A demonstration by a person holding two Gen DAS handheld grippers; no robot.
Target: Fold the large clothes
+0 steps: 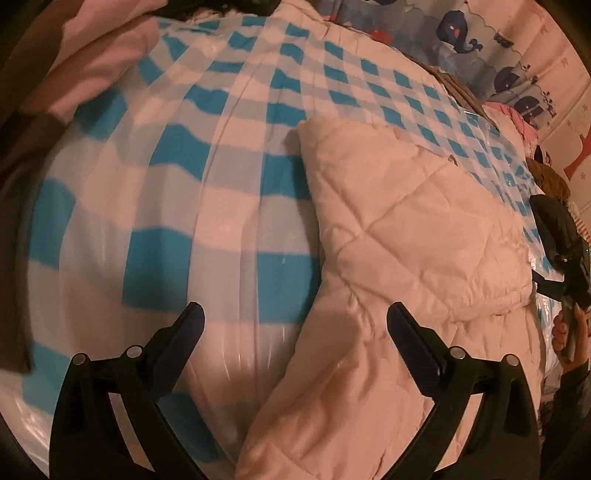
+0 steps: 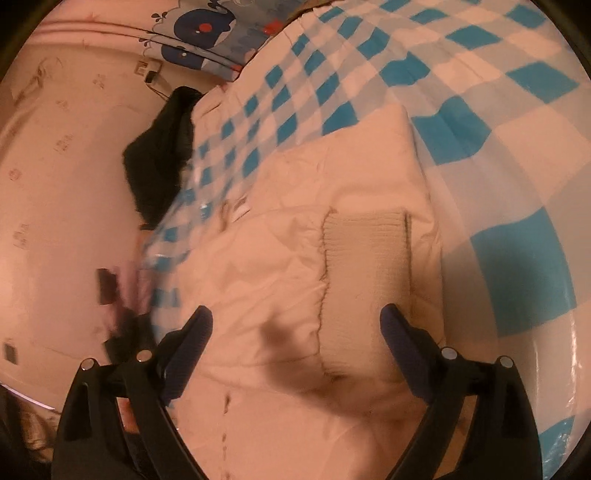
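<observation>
Left gripper: the left gripper (image 1: 295,321) hangs released above the bed, its two black ribbed fingers (image 1: 413,339) spread wide with nothing between them; one finger is over the checked cloth, the other over the jacket's edge.

Right gripper: the right gripper (image 2: 297,325) is likewise released, fingers (image 2: 402,339) splayed and empty, poised over the jacket's cuff end.

Jacket: a pale pink quilted jacket (image 1: 402,240), puffy and stitched in large diamonds, lies on the checked cloth, partly folded into a thick blunt-cornered slab with a softer, creased panel running toward the left wrist camera.

Cuff: in the right wrist view a ribbed knit cuff (image 2: 365,273), beige and rectangular, lies flat on top of the padded fabric, edged by a puckered seam.

Cloth: a turquoise-and-white gingham cloth (image 1: 177,177) covers the bed under the jacket, smooth and slightly glossy, with long straight fold creases.

Surroundings: a rumpled pink fabric (image 1: 99,62) lies at the cloth's far corner; a whale-print textile (image 1: 458,33) in navy and grey runs along the far edge; a limp dark garment (image 2: 162,147) hangs at the cloth's side edge.

Other gripper: in the left wrist view a hand (image 1: 569,332) holds the other gripper's dark body at the frame's edge.
</observation>
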